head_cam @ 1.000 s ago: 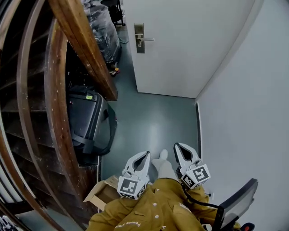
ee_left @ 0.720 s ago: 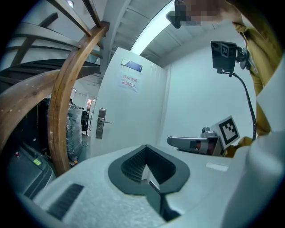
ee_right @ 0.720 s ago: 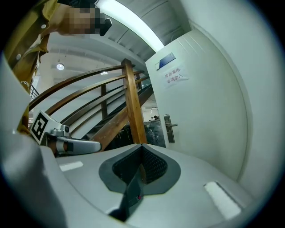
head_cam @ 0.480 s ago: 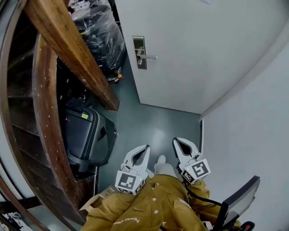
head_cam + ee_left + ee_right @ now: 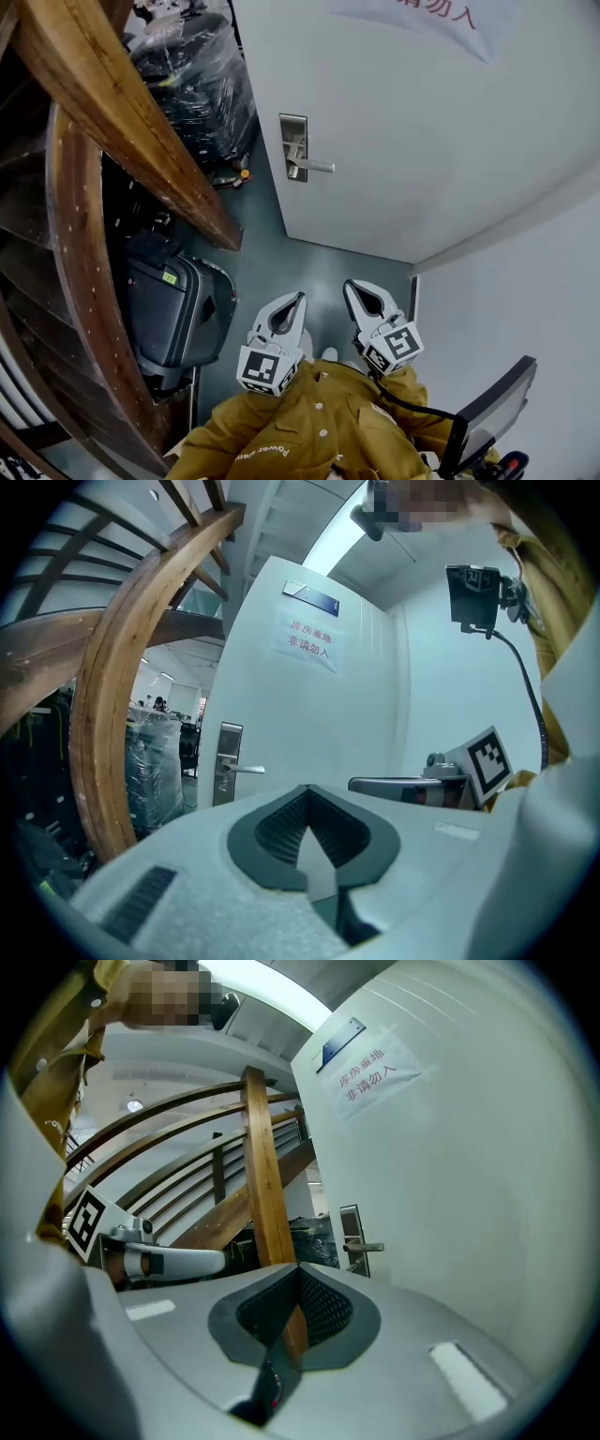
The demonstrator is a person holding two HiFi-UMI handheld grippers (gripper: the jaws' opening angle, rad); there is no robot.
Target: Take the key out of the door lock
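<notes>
Grey-green floor [image 5: 323,262] runs up to a white door [image 5: 403,122] at the end of a narrow passage, with a curved wooden stair rail [image 5: 122,122], a black case [image 5: 164,300] and a plastic-wrapped bundle [image 5: 192,84] along the left side. A metal lock plate [image 5: 293,145] with a lever handle [image 5: 317,167] sits on the door's left edge, and a paper notice [image 5: 431,14] hangs higher up.

Over the last second the lock plate has grown larger in the head view and slid lower, and less floor shows before the door. The person in the mustard jacket [image 5: 309,431] is evidently walking toward it.

The left gripper [image 5: 300,296] and right gripper [image 5: 349,285] stay tucked near the chest, side by side and well apart from the door. On each, the fingers [image 5: 187,883] are together with nothing between them.

The key should be in the lock beneath the handle, but it is too small to make out in any view.

Judging by this, the task is only at the approach. The person must still reach the door, and a gripper's fingers must part before they can close on the key.
</notes>
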